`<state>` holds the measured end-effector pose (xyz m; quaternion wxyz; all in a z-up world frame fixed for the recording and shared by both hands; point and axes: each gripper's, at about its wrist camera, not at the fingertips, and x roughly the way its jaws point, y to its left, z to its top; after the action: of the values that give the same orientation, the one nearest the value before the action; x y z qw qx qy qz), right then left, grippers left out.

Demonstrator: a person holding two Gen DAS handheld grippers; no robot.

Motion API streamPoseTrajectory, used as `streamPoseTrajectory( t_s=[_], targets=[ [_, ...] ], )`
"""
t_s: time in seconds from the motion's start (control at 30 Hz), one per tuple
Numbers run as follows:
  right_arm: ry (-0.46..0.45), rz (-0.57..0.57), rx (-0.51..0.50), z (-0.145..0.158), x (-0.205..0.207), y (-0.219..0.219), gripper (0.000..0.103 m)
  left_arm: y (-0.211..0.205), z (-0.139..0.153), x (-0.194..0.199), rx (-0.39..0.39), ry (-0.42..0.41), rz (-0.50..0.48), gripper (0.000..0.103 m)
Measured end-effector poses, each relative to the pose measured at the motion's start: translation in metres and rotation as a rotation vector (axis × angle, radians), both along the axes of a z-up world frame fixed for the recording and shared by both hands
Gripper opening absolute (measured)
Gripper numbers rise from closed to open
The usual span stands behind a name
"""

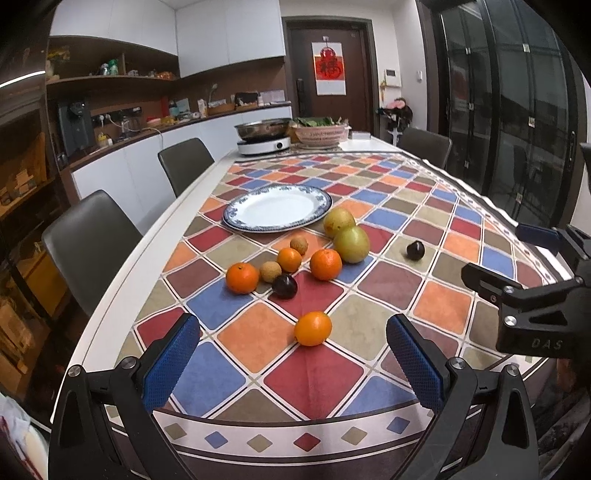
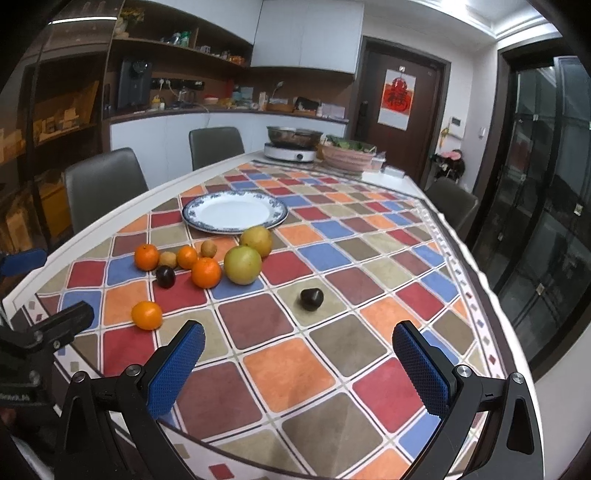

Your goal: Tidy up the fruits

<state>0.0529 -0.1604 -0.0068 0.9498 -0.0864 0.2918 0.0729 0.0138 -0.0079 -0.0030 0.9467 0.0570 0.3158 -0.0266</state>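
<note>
Left hand-held gripper (image 1: 293, 360): jaws wide apart, holding nothing.
Plate (image 1: 277, 208): bare, so no fruit sorted yet.
Fruits: oranges (image 1: 325, 264), pears (image 1: 351, 244), plums (image 1: 284, 286) all lie on the desk just in front of the plate.
Right hand-held gripper (image 2: 297, 363): spread wide, nothing held.

Home kitchen: cabinets (image 1: 229, 33), hotplate (image 1: 264, 146).

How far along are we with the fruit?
Nothing looks done: the plate holds no fruit. In hand: nothing; the left gripper and right gripper are both open above the tablecloth. Left: every fruit, including four oranges, the nearest ahead of the left gripper, two pears, two plums and two small brown fruits.
</note>
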Motion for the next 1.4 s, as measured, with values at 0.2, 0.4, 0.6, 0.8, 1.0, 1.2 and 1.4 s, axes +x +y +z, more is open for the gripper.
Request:
streamPoseTrajectory(
  t_s=[0.2, 0.4, 0.6, 0.8, 1.0, 1.2, 1.4],
  targets=[
    [0.073, 0.031, 0.0, -0.015, 0.021, -0.002, 0.102, -0.002, -0.011, 0.022, -0.016, 0.073, -0.022, 0.088],
    [0.129, 0.032, -0.008, -0.03, 0.049, -0.001, 0.099, -0.005, -0.031, 0.046, -0.031, 0.176, -0.034, 0.074],
    [0.204, 0.036, 0.004, -0.046, 0.077, -0.003, 0.087, -0.006, -0.047, 0.061, -0.038, 0.251, -0.034, 0.063],
    [0.238, 0.016, 0.011, -0.055, 0.097, -0.005, 0.077, -0.008, -0.058, 0.073, -0.045, 0.308, -0.043, 0.051],
    [0.244, 0.001, -0.006, -0.059, 0.115, -0.005, 0.065, -0.008, -0.066, 0.082, -0.046, 0.348, -0.048, 0.041],
    [0.266, 0.003, -0.015, -0.066, 0.13, -0.003, 0.052, -0.006, -0.069, 0.087, -0.051, 0.352, -0.043, 0.038],
    [0.274, 0.004, -0.028, -0.07, 0.142, 0.0, 0.043, -0.006, -0.068, 0.093, -0.059, 0.354, -0.044, 0.037]
  ],
)
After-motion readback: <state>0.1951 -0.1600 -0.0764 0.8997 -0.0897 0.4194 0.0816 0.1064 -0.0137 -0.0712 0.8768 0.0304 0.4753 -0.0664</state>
